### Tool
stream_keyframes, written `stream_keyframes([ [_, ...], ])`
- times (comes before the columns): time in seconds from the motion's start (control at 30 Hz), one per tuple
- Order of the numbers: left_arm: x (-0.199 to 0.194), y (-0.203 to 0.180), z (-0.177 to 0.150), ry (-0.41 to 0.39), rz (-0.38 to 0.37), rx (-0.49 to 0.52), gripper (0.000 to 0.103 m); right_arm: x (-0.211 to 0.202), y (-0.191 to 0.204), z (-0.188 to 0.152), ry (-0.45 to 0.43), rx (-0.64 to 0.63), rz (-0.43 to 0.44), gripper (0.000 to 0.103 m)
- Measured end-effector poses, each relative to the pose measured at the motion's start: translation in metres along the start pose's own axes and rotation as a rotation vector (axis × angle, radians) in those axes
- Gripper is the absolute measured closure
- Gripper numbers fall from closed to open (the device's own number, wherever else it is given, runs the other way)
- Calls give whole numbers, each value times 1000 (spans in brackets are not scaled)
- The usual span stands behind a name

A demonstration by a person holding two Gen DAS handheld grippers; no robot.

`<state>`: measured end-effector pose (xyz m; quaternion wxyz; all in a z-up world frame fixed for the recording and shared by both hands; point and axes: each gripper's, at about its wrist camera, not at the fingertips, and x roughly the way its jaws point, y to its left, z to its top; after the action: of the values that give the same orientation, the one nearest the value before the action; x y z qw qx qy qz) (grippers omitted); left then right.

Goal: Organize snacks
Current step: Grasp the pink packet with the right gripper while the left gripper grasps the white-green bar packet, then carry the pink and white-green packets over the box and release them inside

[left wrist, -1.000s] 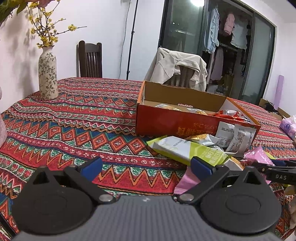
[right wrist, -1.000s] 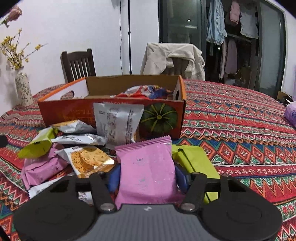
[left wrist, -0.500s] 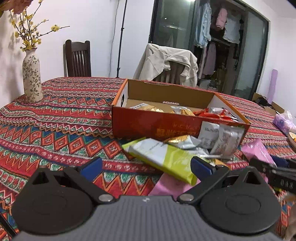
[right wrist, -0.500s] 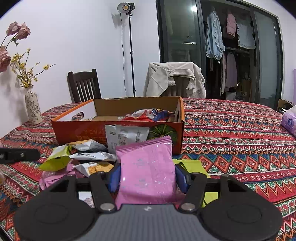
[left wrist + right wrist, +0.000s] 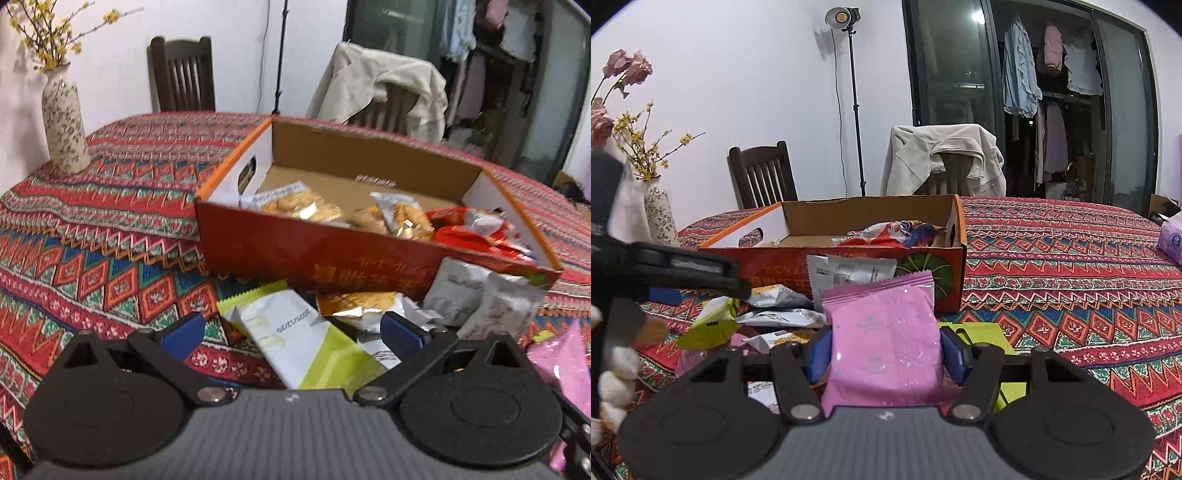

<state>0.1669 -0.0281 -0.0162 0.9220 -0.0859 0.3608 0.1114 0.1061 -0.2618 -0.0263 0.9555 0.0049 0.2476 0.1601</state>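
My right gripper (image 5: 884, 349) is shut on a pink snack packet (image 5: 884, 338), held upright above the table in front of the orange cardboard box (image 5: 871, 258). My left gripper (image 5: 291, 330) is open and hangs over a white and lime-green packet (image 5: 295, 343) lying before the box (image 5: 332, 258). Inside the box lie gold cookie packets (image 5: 306, 203) and red wrappers (image 5: 469, 229). A pile of loose snacks lies against the box front: grey-white packets (image 5: 484, 295) and a gold bag (image 5: 354, 302). The left gripper (image 5: 665, 269) also shows at the left of the right wrist view.
A patterned red tablecloth (image 5: 92, 240) covers the table. A flowered vase (image 5: 64, 118) stands at the far left. Two chairs (image 5: 762, 177) stand behind, one draped with a beige jacket (image 5: 942, 155). A purple tissue pack (image 5: 1171, 236) lies at the right edge.
My left gripper has moved toward the box and tilted down, so the box interior now shows and the green-white packet lies between its open fingers. The right gripper has lifted the pink packet slightly.
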Motion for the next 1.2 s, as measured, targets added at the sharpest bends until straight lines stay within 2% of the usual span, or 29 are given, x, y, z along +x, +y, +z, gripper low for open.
stream_keyframes([
  [0.1, 6, 0, -3, 21, 19, 6, 0, 1, -1, -1, 4, 2, 2, 43],
  [0.4, 10, 19, -7, 52, 11, 8, 2, 5, -3, -3, 19, 6, 4, 43],
  [0.5, 11, 24, -7, 59, 11, 19, 11, 6, -2, -3, 23, 7, 8, 43],
  [0.57, 12, 27, -7, 72, -3, 17, 22, 7, -1, -3, 25, 6, 9, 43],
  [0.7, 11, 33, -8, 67, -16, 17, 36, 7, 0, -4, 28, 5, 9, 43],
  [0.83, 6, 43, -9, 55, -32, 5, 63, 6, -1, -4, 30, 9, 6, 43],
  [1.2, -11, 62, -16, 14, -49, -5, 64, 2, 7, -4, 26, 3, 8, 43],
])
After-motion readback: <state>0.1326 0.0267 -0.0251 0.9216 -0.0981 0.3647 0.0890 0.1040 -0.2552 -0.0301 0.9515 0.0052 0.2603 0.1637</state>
